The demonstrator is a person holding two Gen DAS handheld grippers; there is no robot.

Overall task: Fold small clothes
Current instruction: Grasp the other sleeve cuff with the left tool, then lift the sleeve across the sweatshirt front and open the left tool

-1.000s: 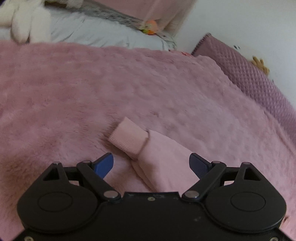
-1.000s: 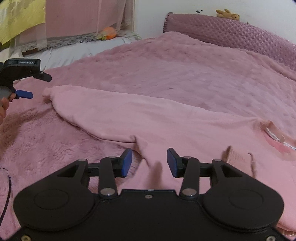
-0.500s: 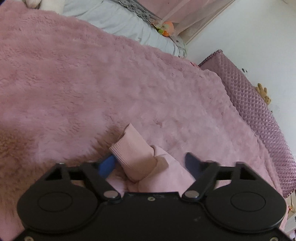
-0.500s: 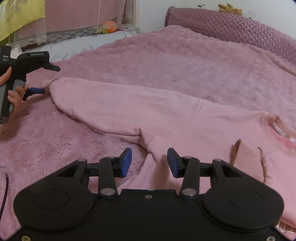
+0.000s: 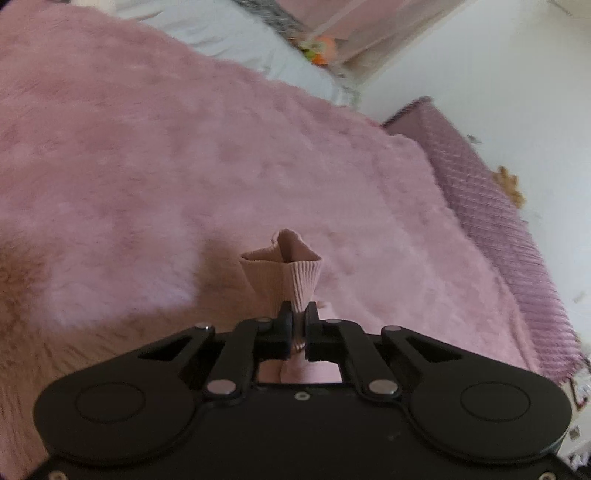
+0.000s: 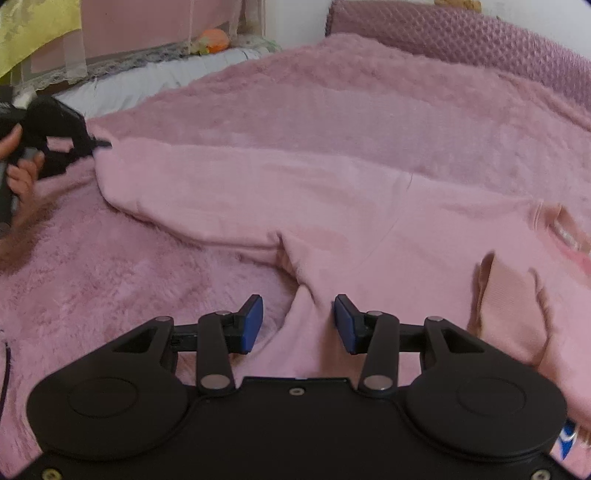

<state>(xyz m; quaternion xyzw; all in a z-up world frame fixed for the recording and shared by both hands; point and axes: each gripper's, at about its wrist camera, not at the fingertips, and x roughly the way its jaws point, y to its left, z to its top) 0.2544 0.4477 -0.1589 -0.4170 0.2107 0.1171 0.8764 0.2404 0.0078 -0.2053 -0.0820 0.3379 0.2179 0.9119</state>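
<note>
A small pink sweatshirt (image 6: pixel 332 206) lies spread on the pink plush blanket (image 6: pixel 369 92). Its long sleeve stretches to the left. My left gripper (image 5: pixel 298 314) is shut on the ribbed sleeve cuff (image 5: pixel 284 269), which sticks up past the jaws. In the right wrist view the left gripper (image 6: pixel 99 142) holds that sleeve end at the far left. My right gripper (image 6: pixel 298 321) is open, its blue pads either side of the shirt's side edge below the armpit. The other cuff (image 6: pixel 509 291) lies folded on the body at right.
A mauve quilted headboard cushion (image 6: pixel 461 37) runs along the far right. A grey sheet (image 6: pixel 155 77) and an orange toy (image 6: pixel 214 38) lie past the blanket's far edge. A yellow cloth (image 6: pixel 33 26) hangs top left.
My left gripper has moved onto the sleeve cuff and shut on it, lifting it off the blanket. My right gripper has stayed open by the shirt's side.
</note>
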